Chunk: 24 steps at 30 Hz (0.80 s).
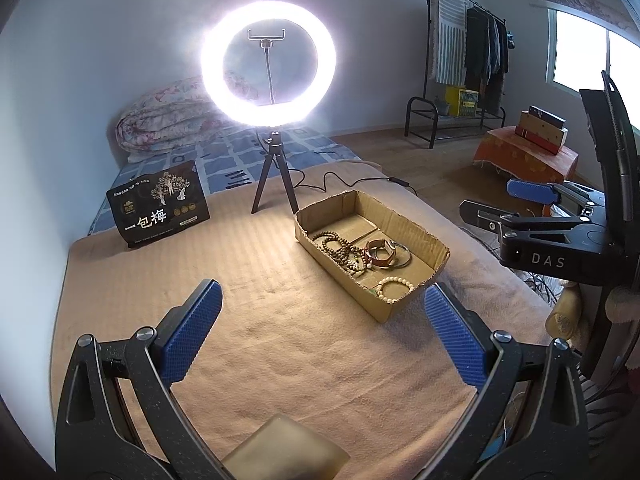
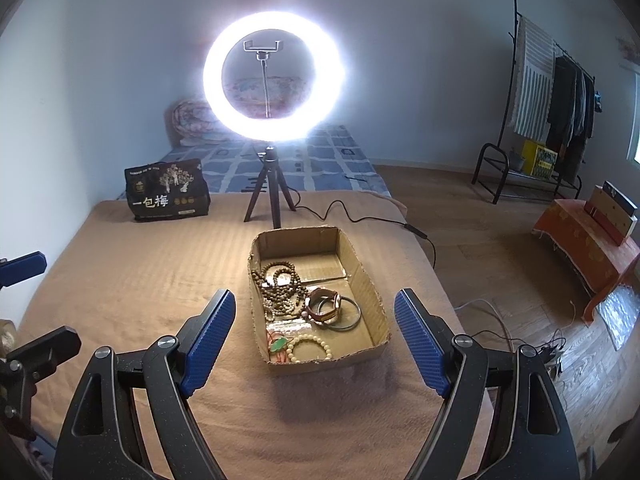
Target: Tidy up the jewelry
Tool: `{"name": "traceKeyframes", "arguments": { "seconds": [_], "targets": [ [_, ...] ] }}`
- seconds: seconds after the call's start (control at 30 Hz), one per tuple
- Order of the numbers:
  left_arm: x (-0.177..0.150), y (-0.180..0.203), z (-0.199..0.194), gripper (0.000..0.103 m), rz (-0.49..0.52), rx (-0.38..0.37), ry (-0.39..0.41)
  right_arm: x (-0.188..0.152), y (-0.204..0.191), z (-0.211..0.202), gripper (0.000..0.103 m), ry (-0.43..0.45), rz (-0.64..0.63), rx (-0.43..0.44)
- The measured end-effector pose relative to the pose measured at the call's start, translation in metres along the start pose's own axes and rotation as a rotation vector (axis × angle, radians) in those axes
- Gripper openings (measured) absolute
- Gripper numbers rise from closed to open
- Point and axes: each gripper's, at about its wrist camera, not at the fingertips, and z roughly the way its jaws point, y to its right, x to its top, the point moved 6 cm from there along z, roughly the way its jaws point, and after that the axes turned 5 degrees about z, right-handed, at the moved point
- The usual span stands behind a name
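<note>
All the jewelry (image 2: 304, 304) already lies in the cardboard box (image 2: 362, 276); my left gripper (image 1: 322, 334) and right gripper (image 2: 314, 338) hang apart, empty.

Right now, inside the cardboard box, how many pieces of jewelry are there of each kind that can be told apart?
In the cardboard box:
Brown bead strands: 1 tangled heap, separate strands cannot be counted
Brown leather band: 1
Metal bangles: 2
Cream bead bracelet: 1
Green pendant on red cord: 1
Total: 6, counting the heap as one
</note>
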Motion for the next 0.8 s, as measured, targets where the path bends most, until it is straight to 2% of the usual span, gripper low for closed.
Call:
{"name": "traceKeyframes", "arguments": {
  "seconds": [0.8],
  "targets": [
    [0.0003, 0.0004, 0.0002, 0.103, -0.002, -0.002, 0.000, -0.0016, 0.0011, 0.0003, 0.082, -0.002, -0.008, -0.003]
  ]
}}
